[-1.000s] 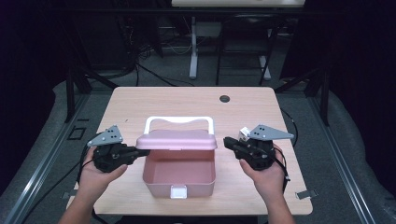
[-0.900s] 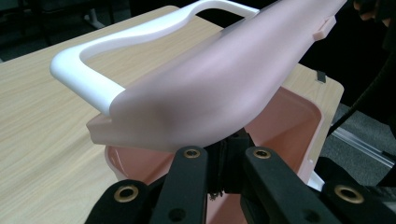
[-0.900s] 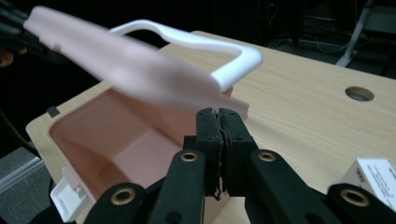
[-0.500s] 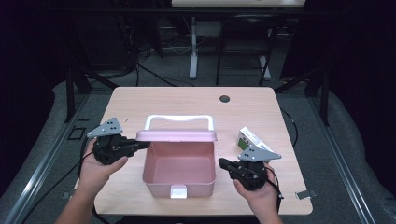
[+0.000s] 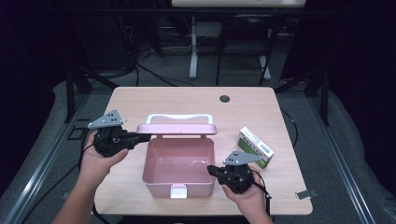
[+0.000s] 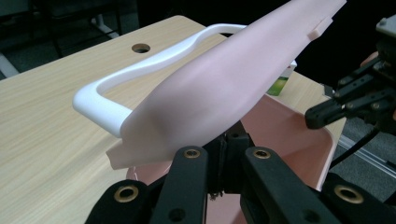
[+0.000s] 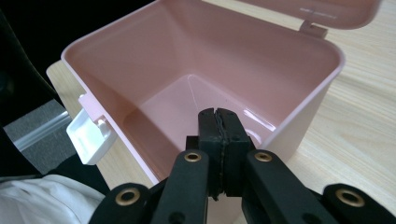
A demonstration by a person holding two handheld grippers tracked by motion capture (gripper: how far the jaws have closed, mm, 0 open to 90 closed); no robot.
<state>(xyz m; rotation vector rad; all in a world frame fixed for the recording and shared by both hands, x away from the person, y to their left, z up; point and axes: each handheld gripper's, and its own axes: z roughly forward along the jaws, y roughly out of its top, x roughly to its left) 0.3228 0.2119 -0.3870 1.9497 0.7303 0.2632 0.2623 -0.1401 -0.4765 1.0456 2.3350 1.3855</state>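
Note:
An open pink box [image 5: 161, 185] stands mid-table, its lid [image 5: 177, 129] tipped up at the back with a white handle [image 5: 180, 116] above it. My left gripper [image 5: 145, 137] is shut at the lid's left end. In the left gripper view its tips [image 6: 229, 140] lie under the lid's edge [image 6: 224, 84], which hides them. My right gripper [image 5: 211, 169] is shut with nothing in it at the box's front right corner. In the right gripper view it [image 7: 219, 116] points over the rim into the bare box [image 7: 140, 51]. A white latch [image 7: 88, 135] hangs from the front wall.
A green and white carton [image 5: 254, 147] lies on the table [image 5: 140, 100] to the right of the box, behind my right hand. A dark cable hole [image 5: 224, 98] sits near the far edge. Dark floor, frame legs and cables surround the table.
My right hand has dropped and come back toward the near edge, ending at the box's front right corner and leaving the carton in full sight. The left hand has hardly moved.

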